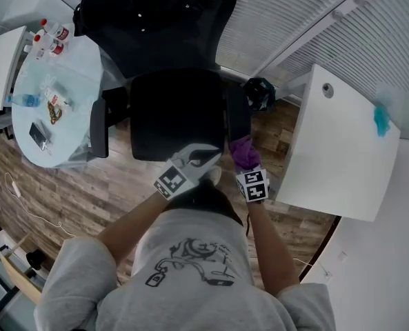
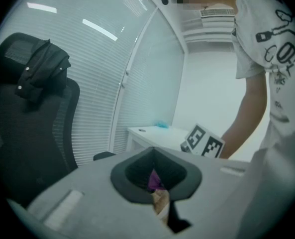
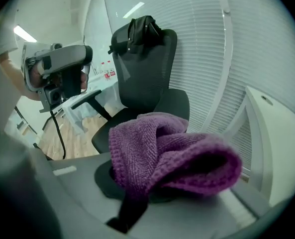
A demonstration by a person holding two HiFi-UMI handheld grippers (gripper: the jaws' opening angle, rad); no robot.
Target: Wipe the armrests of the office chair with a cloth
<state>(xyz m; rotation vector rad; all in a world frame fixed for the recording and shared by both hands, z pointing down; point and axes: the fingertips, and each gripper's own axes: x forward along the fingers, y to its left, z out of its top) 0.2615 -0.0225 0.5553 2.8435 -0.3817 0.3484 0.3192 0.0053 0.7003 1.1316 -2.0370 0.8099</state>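
Floorboards (image 1: 87, 185) lie open on my left, between the round glass table (image 1: 76, 64) and the office chair (image 1: 173, 109). On my right the room is tighter. The white desk (image 1: 342, 150) slants in close, and only a narrow strip of floor runs between its edge and the armrest on my right (image 1: 236, 112). Blinds (image 1: 294, 12) close off the space behind the backrest. The armrest on my left (image 1: 98, 126) stands well apart from both of my tools.

Both my forearms reach forward and down, bare below grey sleeves. The left one angles inward, so my left gripper (image 1: 207, 156) sits over the seat's front edge, just beside my right gripper (image 3: 132, 198). Their marker cubes face up at me.

My right jaws are clamped on the purple cloth (image 3: 172, 158), which bunches out past their tips. It hangs at the near end of the right-side armrest; I cannot tell whether it touches. My left jaws are drawn together with nothing between them.
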